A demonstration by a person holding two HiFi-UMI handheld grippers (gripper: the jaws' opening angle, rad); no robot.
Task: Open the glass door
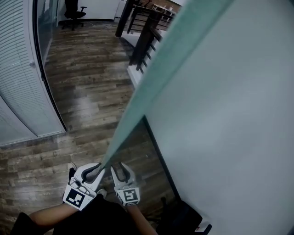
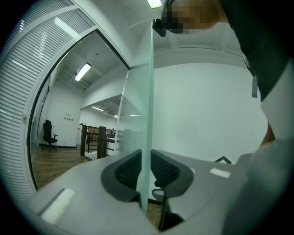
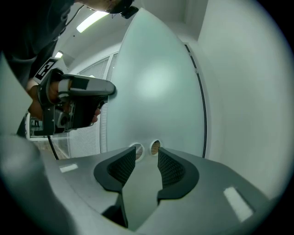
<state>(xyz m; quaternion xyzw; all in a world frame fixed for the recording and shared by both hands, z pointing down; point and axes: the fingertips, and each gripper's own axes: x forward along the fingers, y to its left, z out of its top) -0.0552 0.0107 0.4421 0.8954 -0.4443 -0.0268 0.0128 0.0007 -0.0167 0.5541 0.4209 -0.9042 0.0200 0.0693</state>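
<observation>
The frosted glass door (image 1: 220,92) stands ajar, its green edge (image 1: 151,78) running down to my two grippers at the bottom of the head view. My left gripper (image 1: 92,173) straddles that edge. In the left gripper view the pane (image 2: 148,92) passes between the pads, which close on both of its faces around the left gripper (image 2: 146,170). My right gripper (image 1: 120,172) hovers beside it on the door's frosted side. Its jaws (image 3: 146,167) stand open with nothing gripped, facing the glass (image 3: 156,82) and two small round holes (image 3: 136,149) in it. The left gripper (image 3: 109,90) shows there at the left, in a hand.
Wood-plank floor (image 1: 92,92) stretches ahead. A wall of white blinds (image 1: 18,92) with a dark frame lies left. A dark railing (image 1: 142,32) and an office chair (image 1: 73,11) stand farther off. A black floor strip (image 1: 161,156) runs under the door, and a dark seat (image 1: 183,215) is at bottom right.
</observation>
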